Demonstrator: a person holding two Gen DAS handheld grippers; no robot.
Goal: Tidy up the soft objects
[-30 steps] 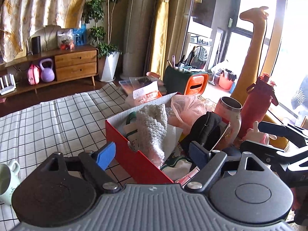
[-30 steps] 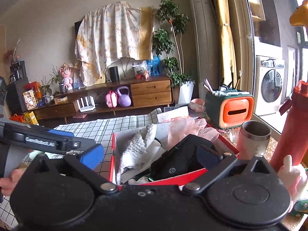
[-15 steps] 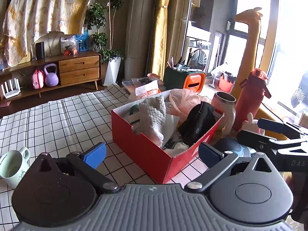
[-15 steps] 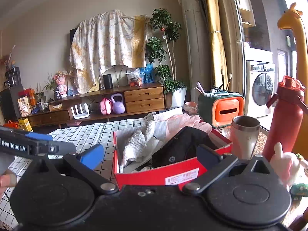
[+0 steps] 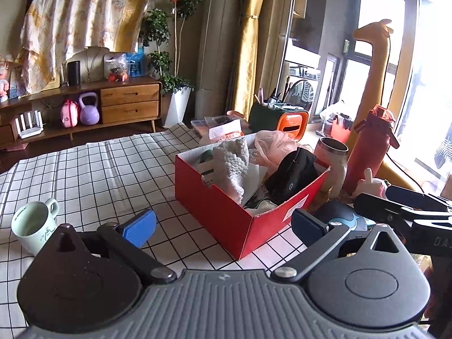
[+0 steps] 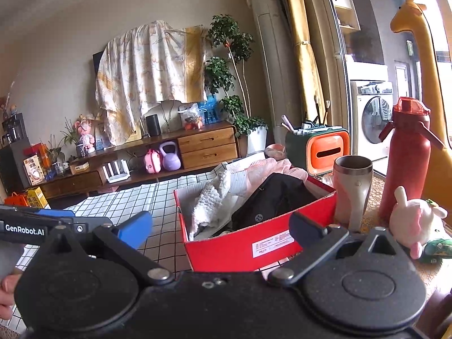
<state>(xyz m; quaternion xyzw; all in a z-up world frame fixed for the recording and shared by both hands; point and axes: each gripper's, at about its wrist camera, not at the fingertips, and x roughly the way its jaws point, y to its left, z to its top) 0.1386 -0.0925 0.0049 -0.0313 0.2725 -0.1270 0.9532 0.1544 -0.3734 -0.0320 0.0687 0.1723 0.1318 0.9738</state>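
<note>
While both grippers hang short of the red box (image 5: 226,212), neither touches it. The left gripper (image 5: 223,224) has just been opening and now stands spread wide, nothing between its blue pads, the box's near corner just beyond them. The right gripper (image 6: 220,226) is spread too, empty, facing the box's labelled side (image 6: 254,245).

The box sits on the checked tablecloth (image 5: 93,169), toward the table's right edge. Inside lie a white knitted cloth (image 5: 230,163), a black fabric piece (image 5: 292,175) and, at the far end, a pink mesh bundle (image 5: 272,144); what lies under them is hidden.

A pale green mug (image 5: 32,226) stands apart on the left. Beyond the box's right side stand a metal tumbler (image 6: 353,189), a red bottle (image 6: 404,158) and a plush rabbit (image 6: 415,220). A dark rounded thing (image 5: 339,214) behind the left gripper's right finger is hard to make out.
</note>
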